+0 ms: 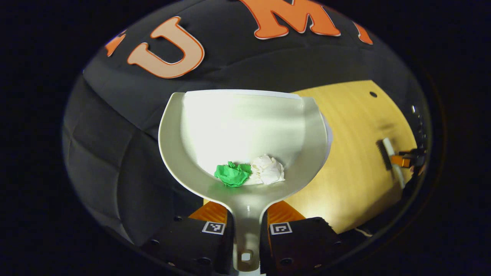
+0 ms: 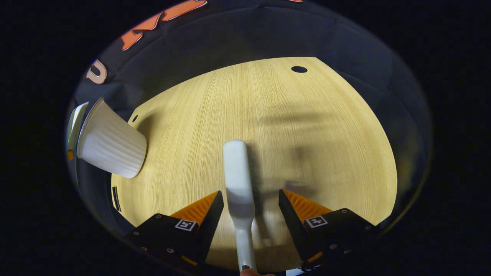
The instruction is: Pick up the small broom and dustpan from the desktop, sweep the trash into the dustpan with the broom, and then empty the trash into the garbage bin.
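I am gripping the dustpan [image 1: 245, 130] by its narrow handle with my left gripper [image 1: 246, 230], both fingers pressing on the handle's sides close to the hanging hole at its end. The pan is riding lifted, its open lip pointing away from me toward the dark booth wall, with the desktop [image 1: 356, 172] off to one side below it. Two crumpled wads are lying at the back of the scoop, just ahead of the handle: a green paper ball [image 1: 232, 174] and a white paper ball [image 1: 267, 170], touching each other. They look very light and loose, so I judge any quick tilt could roll them out; I am keeping the back of the pan low. The pan itself looks like stiff, smooth plastic, light but slippery at the handle, so holding the thin neck firmly seems right.

My right gripper [image 2: 251, 207] is standing open, its fingers well apart on either side of the small broom [image 2: 239, 191], neither one touching it. The broom's pale back is lying along the desktop between them, and I judge it rigid and light, best taken at the slim handle.

Farther off, in the right gripper view, the white ribbed garbage bin [image 2: 111, 147] is standing at the desk's edge, and the dustpan's rim is peeking just past it. I judge that emptying comes next.
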### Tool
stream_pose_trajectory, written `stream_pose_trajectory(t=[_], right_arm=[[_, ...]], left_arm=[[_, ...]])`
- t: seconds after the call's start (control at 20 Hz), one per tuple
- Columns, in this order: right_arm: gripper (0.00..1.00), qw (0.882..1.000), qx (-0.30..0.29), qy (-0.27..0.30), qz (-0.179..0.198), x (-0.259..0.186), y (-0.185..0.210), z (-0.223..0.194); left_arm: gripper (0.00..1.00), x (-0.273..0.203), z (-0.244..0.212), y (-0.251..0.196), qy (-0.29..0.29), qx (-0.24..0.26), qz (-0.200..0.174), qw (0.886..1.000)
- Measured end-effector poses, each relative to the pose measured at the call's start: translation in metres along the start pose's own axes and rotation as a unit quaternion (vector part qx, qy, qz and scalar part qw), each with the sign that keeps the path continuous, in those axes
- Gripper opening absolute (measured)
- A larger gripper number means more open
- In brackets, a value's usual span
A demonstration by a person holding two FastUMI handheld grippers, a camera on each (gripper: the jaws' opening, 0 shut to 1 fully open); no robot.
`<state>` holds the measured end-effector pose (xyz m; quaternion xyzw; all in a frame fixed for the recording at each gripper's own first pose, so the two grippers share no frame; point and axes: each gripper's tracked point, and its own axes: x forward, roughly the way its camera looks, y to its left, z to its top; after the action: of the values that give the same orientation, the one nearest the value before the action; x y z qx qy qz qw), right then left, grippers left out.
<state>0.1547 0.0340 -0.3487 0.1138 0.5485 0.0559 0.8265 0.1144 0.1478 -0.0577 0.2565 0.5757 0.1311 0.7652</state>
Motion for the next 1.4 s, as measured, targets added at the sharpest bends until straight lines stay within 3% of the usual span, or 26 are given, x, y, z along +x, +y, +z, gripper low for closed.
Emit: stream_pose_trajectory(t=[0.15,0.3,0.4,0.5,0.6,0.7,0.75,0.8,0.85,0.95,1.05,1.15,1.25,1.4], right_arm=[[0.88,1.000,-0.007,-0.004,-0.003,0.000,-0.001,0.000],[0.88,1.000,-0.012,-0.010,-0.005,-0.004,-0.001,0.000],[0.88,1.000,-0.011,-0.010,-0.007,-0.005,-0.003,0.000],[0.88,1.000,-0.009,-0.009,-0.008,-0.004,-0.004,0.001],[0.88,1.000,-0.010,-0.011,-0.007,-0.005,-0.002,0.002],[0.88,1.000,-0.012,-0.013,-0.005,-0.008,0.000,0.002],[0.88,1.000,-0.012,-0.013,-0.006,-0.008,-0.001,0.002],[0.88,1.000,-0.012,-0.014,-0.004,-0.010,0.000,0.003],[0.88,1.000,-0.013,-0.016,-0.007,-0.011,-0.001,0.003],[0.88,1.000,-0.013,-0.017,-0.007,-0.011,-0.001,0.002],[0.89,1.000,-0.009,-0.016,-0.008,-0.012,-0.001,0.002],[0.89,1.000,-0.010,-0.020,-0.004,-0.015,0.003,0.003],[0.88,0.999,-0.016,-0.029,-0.006,-0.020,0.003,0.006],[0.88,0.998,-0.010,-0.063,-0.008,-0.036,0.004,0.021]], left_arm=[[0.28,-0.006,-0.002,0.014,0.047,0.049,0.023,0.997],[0.28,-0.023,0.011,0.031,0.068,0.143,0.080,0.984],[0.28,-0.036,0.024,0.046,0.066,0.227,0.129,0.963],[0.28,-0.046,0.033,0.065,0.062,0.300,0.179,0.935],[0.28,-0.056,0.043,0.077,0.064,0.364,0.227,0.901],[0.28,-0.056,0.056,0.084,0.067,0.424,0.280,0.859],[0.28,-0.061,0.055,0.084,0.067,0.435,0.293,0.849],[0.28,-0.058,0.053,0.084,0.061,0.427,0.289,0.855],[0.28,-0.059,0.054,0.084,0.051,0.398,0.273,0.874],[0.28,-0.047,0.045,0.070,0.023,0.300,0.226,0.926],[0.28,-0.038,0.047,0.044,-0.024,0.205,0.189,0.960],[0.28,-0.026,0.045,-0.011,-0.084,0.129,0.151,0.976],[0.28,-0.022,0.063,-0.068,-0.155,0.058,0.081,0.983],[0.28,-0.020,0.086,-0.181,-0.225,-0.010,-0.067,0.972]])
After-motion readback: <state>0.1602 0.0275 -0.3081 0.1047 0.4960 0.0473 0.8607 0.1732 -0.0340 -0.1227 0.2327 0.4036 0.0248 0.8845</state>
